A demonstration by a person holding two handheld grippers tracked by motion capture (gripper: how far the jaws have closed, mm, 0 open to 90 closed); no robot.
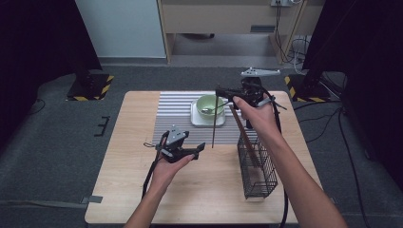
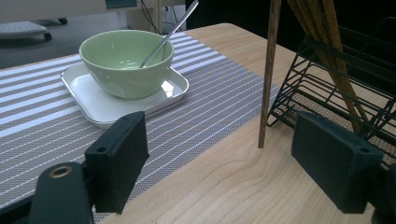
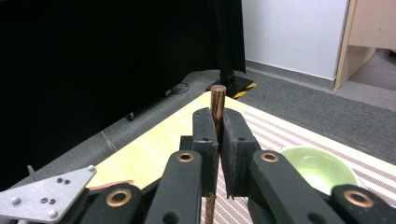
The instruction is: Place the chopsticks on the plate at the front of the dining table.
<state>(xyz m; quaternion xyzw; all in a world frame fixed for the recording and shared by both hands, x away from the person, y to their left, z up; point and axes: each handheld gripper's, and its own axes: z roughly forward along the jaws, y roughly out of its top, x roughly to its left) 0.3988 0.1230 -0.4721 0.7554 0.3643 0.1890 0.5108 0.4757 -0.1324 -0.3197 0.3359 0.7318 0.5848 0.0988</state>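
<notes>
- Grey carpet and dark curtains surround a pale wooden tabletop (image 1: 142,190), with a striped placemat (image 1: 176,114) across its far half.
- At about 12 o'clock on the tabletop, a green bowl (image 1: 209,104) sits on a white square plate (image 1: 197,121); a metal spoon (image 2: 168,35) leans inside the bowl.
- At 3 to 4 o'clock stands a black wire basket (image 1: 259,171), and several brown chopsticks (image 1: 244,137) lean out of it towards 11 o'clock.
- Right gripper (image 1: 223,92) is held above the mat at about 1 o'clock, just right of the bowl. Its jaws are pressed together on a single wooden chopstick (image 1: 214,126), pinching it near its top end.
- That chopstick hangs nearly upright, its lower tip close over the tabletop at the mat's near edge, just left of the basket; whether it touches the wood I cannot tell.
- Left gripper (image 1: 199,147) lies in an upturned hand near the tabletop's centre, pointing towards 3 o'clock. Its jaws are spread with nothing between them, and the chopstick's tip stands a little beyond them.
</notes>
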